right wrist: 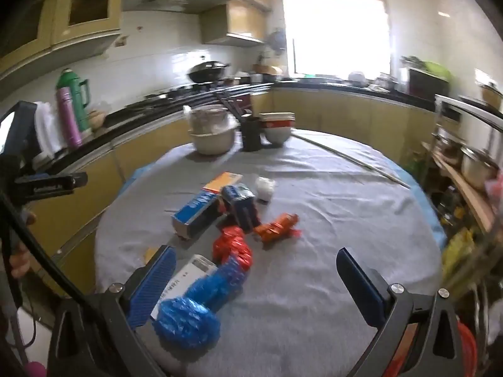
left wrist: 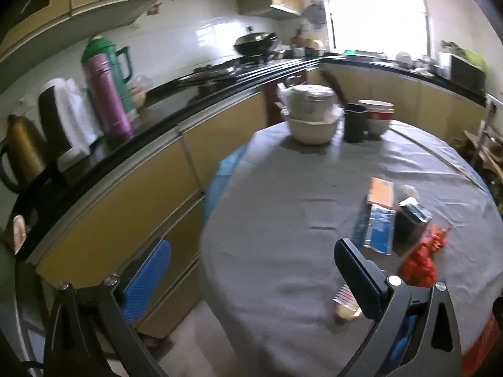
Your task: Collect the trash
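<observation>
Both grippers hover spread wide, holding nothing, over grey-clothed round tabletop (right wrist: 330,220). Right gripper (right wrist: 256,286) above crumpled blue wrapper (right wrist: 201,301) at near edge; red wrapper (right wrist: 231,248), orange wrapper (right wrist: 276,224), blue boxes (right wrist: 196,209) clustered mid-table. Left gripper (left wrist: 251,279) near table's left edge. Bowls (right wrist: 213,138), black cup (right wrist: 251,133) at far side.

boxes' print blurred, no readable text

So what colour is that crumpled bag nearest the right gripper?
Blue crumpled bag; clearest in the right wrist view.
</observation>
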The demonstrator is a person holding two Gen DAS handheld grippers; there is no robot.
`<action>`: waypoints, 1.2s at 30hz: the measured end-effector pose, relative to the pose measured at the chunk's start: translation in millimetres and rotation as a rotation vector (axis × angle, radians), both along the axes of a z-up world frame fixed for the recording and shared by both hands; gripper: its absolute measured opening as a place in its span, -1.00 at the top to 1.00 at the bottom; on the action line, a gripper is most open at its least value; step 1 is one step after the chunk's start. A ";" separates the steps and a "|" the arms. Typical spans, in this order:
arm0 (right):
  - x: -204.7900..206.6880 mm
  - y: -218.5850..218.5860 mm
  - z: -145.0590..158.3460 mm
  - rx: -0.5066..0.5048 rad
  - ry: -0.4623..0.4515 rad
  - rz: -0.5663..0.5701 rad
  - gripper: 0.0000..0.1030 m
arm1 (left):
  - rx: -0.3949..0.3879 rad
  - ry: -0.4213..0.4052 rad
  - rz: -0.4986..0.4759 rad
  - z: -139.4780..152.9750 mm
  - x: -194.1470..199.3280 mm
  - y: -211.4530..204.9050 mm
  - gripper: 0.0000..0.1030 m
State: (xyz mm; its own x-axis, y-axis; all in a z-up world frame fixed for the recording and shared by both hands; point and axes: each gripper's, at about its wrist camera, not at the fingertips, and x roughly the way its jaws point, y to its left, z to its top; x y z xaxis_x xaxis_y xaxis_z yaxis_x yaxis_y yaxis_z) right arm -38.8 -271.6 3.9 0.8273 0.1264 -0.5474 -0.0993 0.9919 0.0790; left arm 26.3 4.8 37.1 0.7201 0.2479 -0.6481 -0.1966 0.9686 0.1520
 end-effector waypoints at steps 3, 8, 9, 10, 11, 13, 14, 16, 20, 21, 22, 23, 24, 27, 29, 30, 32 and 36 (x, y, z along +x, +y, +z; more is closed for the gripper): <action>14.7 -0.1 1.1 0.006 0.010 0.084 -1.00 | -0.030 0.016 0.081 0.2 -5.5 17.3 -1.00; 27.0 -0.1 3.6 0.057 0.078 0.185 -1.00 | -0.126 0.054 0.168 -6.3 -19.2 38.3 -1.00; 28.0 1.5 3.3 0.054 0.081 0.196 -1.00 | -0.141 0.061 0.166 -7.4 -23.2 34.4 -1.00; 28.7 0.4 0.9 0.056 0.075 0.202 -1.00 | -0.150 0.061 0.163 -9.7 -28.4 32.5 -1.00; 29.5 0.3 -2.5 0.065 0.086 0.208 -1.00 | -0.158 0.064 0.157 -13.0 -33.2 30.0 -1.00; 28.9 2.0 -10.4 0.071 0.109 0.217 -1.00 | -0.170 0.097 0.121 -20.8 -35.4 22.1 -1.00; 27.3 3.2 -14.1 0.073 0.122 0.214 -1.00 | -0.165 0.117 0.100 -23.7 -33.0 17.9 -1.00; 26.5 4.3 -23.7 0.105 0.190 0.199 -1.00 | -0.151 0.130 0.048 -26.6 -27.0 11.5 -1.00; 9.4 10.3 -30.3 0.175 0.212 0.145 -0.99 | -0.096 0.101 -0.096 -26.6 -5.6 0.4 -1.00; 5.7 12.2 -30.5 0.191 0.217 0.132 -0.97 | -0.088 0.104 -0.144 -29.9 0.3 -2.5 -1.00; 2.3 14.1 -32.4 0.216 0.233 0.114 -0.92 | -0.088 0.113 -0.193 -33.4 6.2 -4.3 -1.00; 0.3 16.5 -35.2 0.241 0.259 0.096 -0.89 | -0.090 0.120 -0.225 -35.8 10.8 -4.6 -1.00; 0.8 18.2 -39.9 0.233 0.266 0.087 -0.84 | -0.096 0.133 -0.274 -39.7 16.8 -4.9 -1.00; 0.3 26.1 -47.8 0.243 0.311 0.050 -0.75 | -0.132 0.160 -0.379 -48.7 24.2 -4.4 -1.00; 3.2 30.4 -57.3 0.247 0.356 0.037 -0.63 | -0.172 0.159 -0.447 -54.0 26.0 -3.4 -1.00; 4.4 32.0 -60.6 0.245 0.375 0.030 -0.53 | -0.184 0.157 -0.460 -56.9 25.8 -4.0 -1.00; 7.1 33.3 -65.8 0.252 0.413 0.009 -0.38 | -0.243 0.169 -0.493 -64.3 27.1 -4.3 -1.00; 13.3 28.1 -70.9 0.313 0.436 -0.029 -0.35 | -0.295 0.227 -0.546 -80.4 30.8 -17.5 -1.00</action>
State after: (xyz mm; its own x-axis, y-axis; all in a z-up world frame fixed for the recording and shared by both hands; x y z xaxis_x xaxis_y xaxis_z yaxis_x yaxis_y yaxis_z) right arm -25.5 -243.5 -67.0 0.5374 0.3189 -0.7807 0.0360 0.9162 0.3990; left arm 57.1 -12.7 -43.3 0.5296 -0.3258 -0.7832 0.3405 0.9273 -0.1555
